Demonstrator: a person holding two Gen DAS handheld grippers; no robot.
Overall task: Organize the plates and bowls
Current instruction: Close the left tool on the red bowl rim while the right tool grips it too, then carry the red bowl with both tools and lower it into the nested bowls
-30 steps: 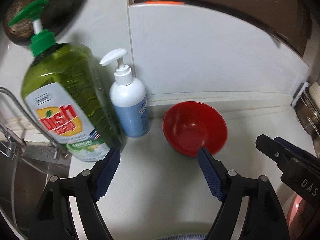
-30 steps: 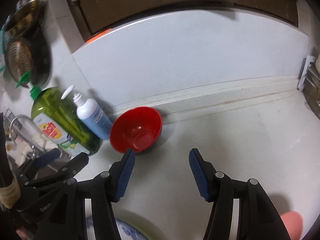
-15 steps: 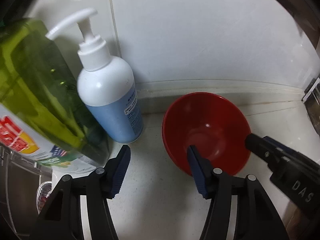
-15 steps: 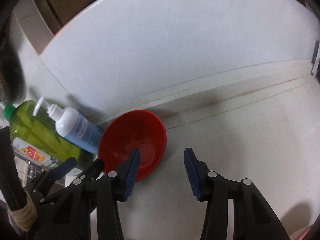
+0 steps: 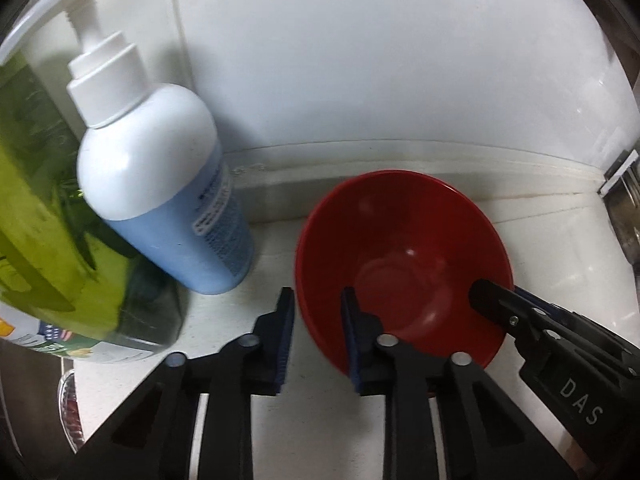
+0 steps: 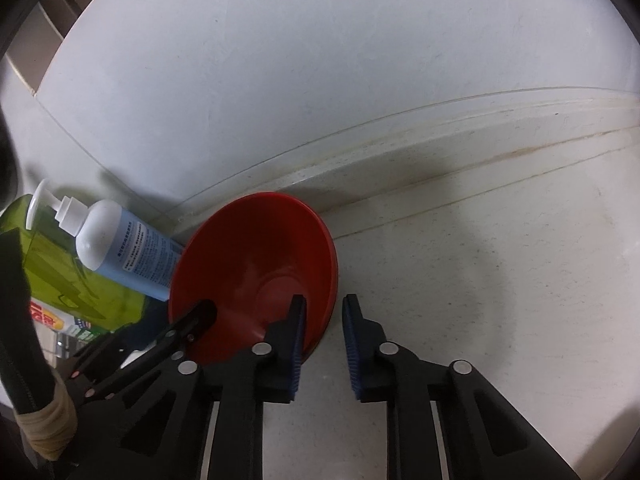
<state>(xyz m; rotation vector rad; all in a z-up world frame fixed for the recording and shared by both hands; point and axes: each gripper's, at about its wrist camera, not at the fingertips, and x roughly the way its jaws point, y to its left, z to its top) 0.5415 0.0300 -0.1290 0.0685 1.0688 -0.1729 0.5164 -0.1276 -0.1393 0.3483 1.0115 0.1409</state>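
Red bowl (image 5: 404,256) crowds a white pump bottle (image 5: 160,184); left tongs (image 5: 318,340) and right tongs (image 6: 324,344), both part-open, straddle its rim.

Only "DAS" reads clearly — white letters on the right hand-held gripper (image 5: 532,312).

One red bowl (image 5: 404,256), two pump bottles (image 5: 160,184), two tongs (image 5: 316,340)

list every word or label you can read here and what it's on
"DAS": white letters on the black body of the right gripper, in the left wrist view.
White and blue pump bottle: printed label, too small to read.
Green dish soap bottle: label cut off and blurred, unreadable.
Red bowl: no text.
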